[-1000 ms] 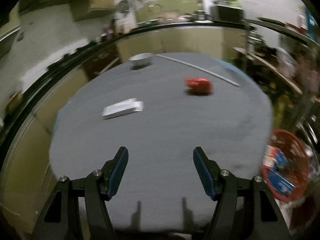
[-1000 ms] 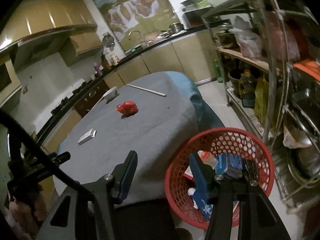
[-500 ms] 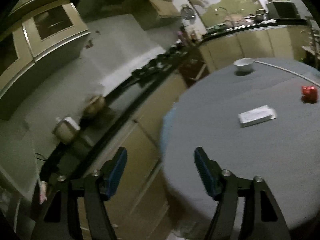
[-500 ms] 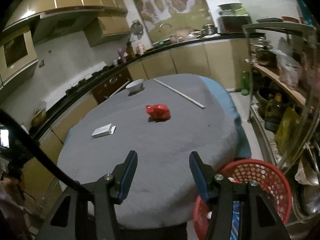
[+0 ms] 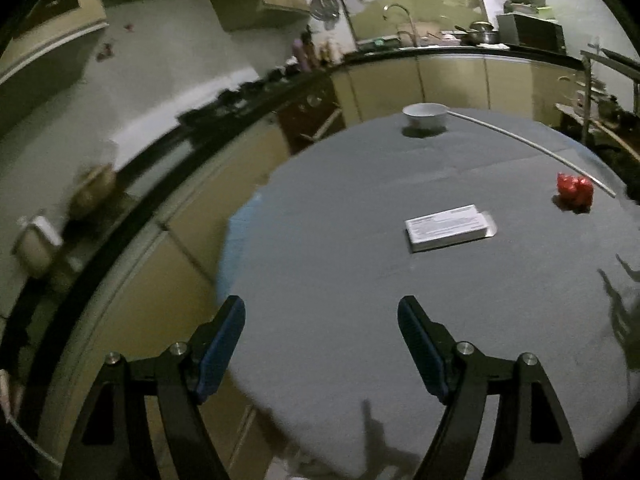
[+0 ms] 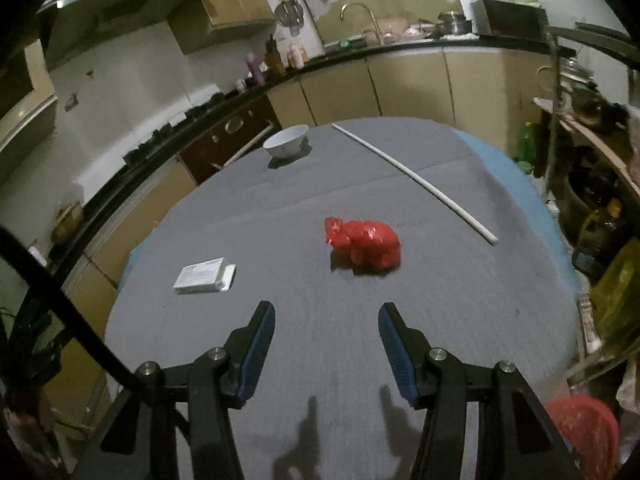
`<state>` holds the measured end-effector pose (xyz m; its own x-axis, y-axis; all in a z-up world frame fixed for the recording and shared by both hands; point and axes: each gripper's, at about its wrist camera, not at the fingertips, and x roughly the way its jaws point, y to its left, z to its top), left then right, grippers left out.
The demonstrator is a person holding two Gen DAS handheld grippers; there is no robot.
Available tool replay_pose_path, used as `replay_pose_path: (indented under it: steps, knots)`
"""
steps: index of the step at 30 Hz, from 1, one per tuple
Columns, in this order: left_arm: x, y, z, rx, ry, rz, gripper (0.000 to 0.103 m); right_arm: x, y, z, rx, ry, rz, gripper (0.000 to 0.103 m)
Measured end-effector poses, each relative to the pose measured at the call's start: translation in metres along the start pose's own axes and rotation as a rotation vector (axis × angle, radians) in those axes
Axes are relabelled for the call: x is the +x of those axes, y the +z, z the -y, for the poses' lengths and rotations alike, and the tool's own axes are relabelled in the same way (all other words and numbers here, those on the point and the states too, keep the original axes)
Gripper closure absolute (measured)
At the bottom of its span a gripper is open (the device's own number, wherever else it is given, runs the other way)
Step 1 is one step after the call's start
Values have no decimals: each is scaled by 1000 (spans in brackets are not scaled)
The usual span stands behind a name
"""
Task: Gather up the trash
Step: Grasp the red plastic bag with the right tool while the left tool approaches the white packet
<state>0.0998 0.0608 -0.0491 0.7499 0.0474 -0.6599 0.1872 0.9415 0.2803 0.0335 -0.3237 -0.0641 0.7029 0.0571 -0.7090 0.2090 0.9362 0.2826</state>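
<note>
Both claws hang empty over the near part of the round tabletop (image 6: 460, 292). Right claw (image 6: 326, 342) has its jaws moderately apart with nothing between them, aimed almost straight at the red bag (image 6: 364, 246). Left claw (image 5: 320, 344) stands wider, also with nothing between its pads, and looks toward the box (image 5: 450, 227).

Taking the red bag as the landmark: it sits near the middle of the tabletop, ahead of the right claw. The box lies flat to its left, nearer the left rim. Behind the bag and to the left stands a bowl (image 6: 286, 142); behind and to the right a long white rod (image 6: 416, 178) runs slantwise, close to the bag but apart from it. The red basket (image 6: 580, 424) is off the tabletop, low to the bag's right and near side, only partly in view; what it holds I cannot make out here.

By my reading the step in hand is the approach to the next piece of trash, each claw lined on its own piece. The next move calls for the right claw to go forward and down over the bag and close on its crumpled bulk; the jaws may need to widen a little first.

Room is good: bare cloth lies between claw and bag, and around the box. The box sits near the left rim, so a push could slide it off. A cluttered shelf rack (image 6: 592, 128) stands just beyond the right rim, close by the route to the basket.
</note>
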Motion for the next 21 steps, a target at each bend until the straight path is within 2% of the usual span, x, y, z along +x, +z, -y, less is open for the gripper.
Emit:
replay_pose_path:
  steps: [7, 11, 13, 16, 17, 19, 21]
  knots:
    - [43, 39, 17, 51, -80, -41, 24, 73, 38, 24, 29, -53, -62, 45]
    - [67, 65, 27, 95, -163, -54, 24, 104, 53, 37, 87, -29, -108, 45]
    - [83, 81, 34, 111, -237, -67, 24, 114, 56, 41, 113, -8, -114, 45]
    - [104, 100, 45, 118, -310, -81, 24, 126, 55, 43, 150, 11, -129, 45]
    - [110, 105, 51, 126, -345, -89, 24, 129, 53, 41, 147, 8, -128, 47]
    - [122, 113, 64, 153, -430, -121, 24, 135, 49, 38, 129, 3, -140, 58]
    - [133, 115, 76, 182, -473, -137, 24, 134, 46, 37, 129, 5, -116, 59]
